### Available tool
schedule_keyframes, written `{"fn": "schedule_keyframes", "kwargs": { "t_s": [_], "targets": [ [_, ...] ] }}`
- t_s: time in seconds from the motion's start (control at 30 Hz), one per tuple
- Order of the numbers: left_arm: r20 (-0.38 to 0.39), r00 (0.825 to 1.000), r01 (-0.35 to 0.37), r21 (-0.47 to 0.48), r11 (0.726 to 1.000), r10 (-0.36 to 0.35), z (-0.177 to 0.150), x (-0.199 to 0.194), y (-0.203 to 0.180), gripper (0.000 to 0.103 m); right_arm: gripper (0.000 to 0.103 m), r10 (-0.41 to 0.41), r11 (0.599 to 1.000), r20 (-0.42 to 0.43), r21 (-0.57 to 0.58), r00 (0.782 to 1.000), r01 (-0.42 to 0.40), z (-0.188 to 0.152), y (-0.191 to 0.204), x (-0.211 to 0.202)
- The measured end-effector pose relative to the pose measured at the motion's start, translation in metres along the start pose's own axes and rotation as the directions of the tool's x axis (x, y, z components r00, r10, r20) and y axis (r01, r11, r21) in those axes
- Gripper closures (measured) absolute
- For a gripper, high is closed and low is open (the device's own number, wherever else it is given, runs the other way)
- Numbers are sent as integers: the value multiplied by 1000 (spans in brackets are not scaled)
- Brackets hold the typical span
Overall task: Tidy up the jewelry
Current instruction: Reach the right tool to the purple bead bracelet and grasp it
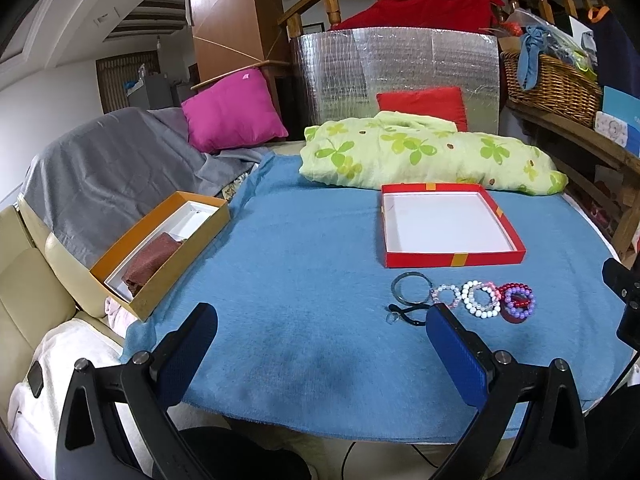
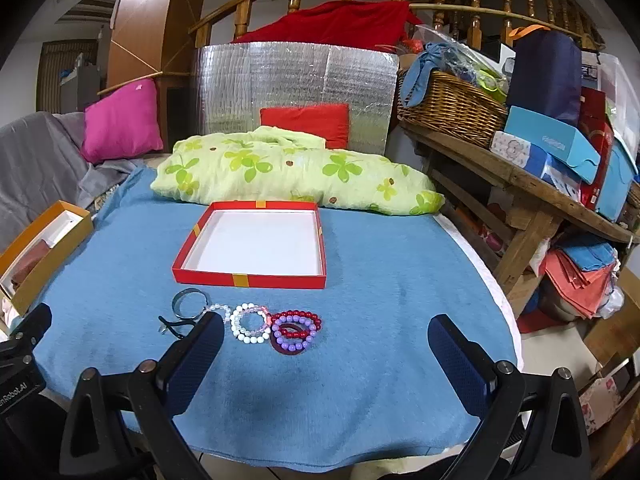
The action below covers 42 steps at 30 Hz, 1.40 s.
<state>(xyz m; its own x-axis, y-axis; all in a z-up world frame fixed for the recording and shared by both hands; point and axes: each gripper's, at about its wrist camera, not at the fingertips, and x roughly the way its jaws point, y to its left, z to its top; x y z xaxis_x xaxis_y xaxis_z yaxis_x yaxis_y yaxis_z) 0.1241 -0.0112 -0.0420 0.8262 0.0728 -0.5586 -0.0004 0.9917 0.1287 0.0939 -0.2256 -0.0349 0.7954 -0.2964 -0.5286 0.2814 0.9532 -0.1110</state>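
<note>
A blue blanket point(image 2: 380, 280) covers the table, with a green clover-print quilt point(image 2: 288, 172) bundled along its far edge. On the blanket just in front of the quilt lies a shallow red box point(image 2: 248, 280), its white bottom bare. At the blanket's left edge an orange box point(image 1: 160, 292) holds a white insert with a brown cloth point(image 1: 150, 262) folded inside. A wicker basket point(image 2: 448, 108) on the wooden bench to the right is heaped with blue fabric and plastic bags. The jewelry sits in a row on the blanket just in front of the red box: a dark metal bangle point(image 2: 190, 304) at the left, a black clip-like piece point(image 2: 176, 326) beside it, a white bead bracelet point(image 2: 250, 328) overlapping a clear pink one, then red and purple bead bracelets point(image 2: 298, 330) stacked together. The left gripper point(image 1: 320, 340) hovers low over the blanket with its jaws spread wide, holding nothing. The right gripper point(image 2: 326, 344) is equally wide apart and empty, with the bracelets ahead between its fingers.
</note>
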Motion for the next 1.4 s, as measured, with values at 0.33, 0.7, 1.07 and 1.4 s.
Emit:
{"fn": "schedule_keyframes", "kwargs": {
  "t_s": [0.33,0.7,1.07,1.4],
  "targets": [
    [-49,998,45,15,999,-44,4,49,-3,0,0,52,999,-38,-16,998,-52,5,2,37],
    [-187,953,233,-59,971,-240,-15,144,3,0,8,428,902,-237,51,872,-429,-19,-36,151],
    [-217,923,310,-67,948,-317,-16,172,-11,0,45,458,889,-337,151,823,-432,-26,-32,206],
    [-291,903,341,40,939,-316,-3,207,-55,24,83,431,902,-403,167,808,-398,-36,-27,228]
  ]
}}
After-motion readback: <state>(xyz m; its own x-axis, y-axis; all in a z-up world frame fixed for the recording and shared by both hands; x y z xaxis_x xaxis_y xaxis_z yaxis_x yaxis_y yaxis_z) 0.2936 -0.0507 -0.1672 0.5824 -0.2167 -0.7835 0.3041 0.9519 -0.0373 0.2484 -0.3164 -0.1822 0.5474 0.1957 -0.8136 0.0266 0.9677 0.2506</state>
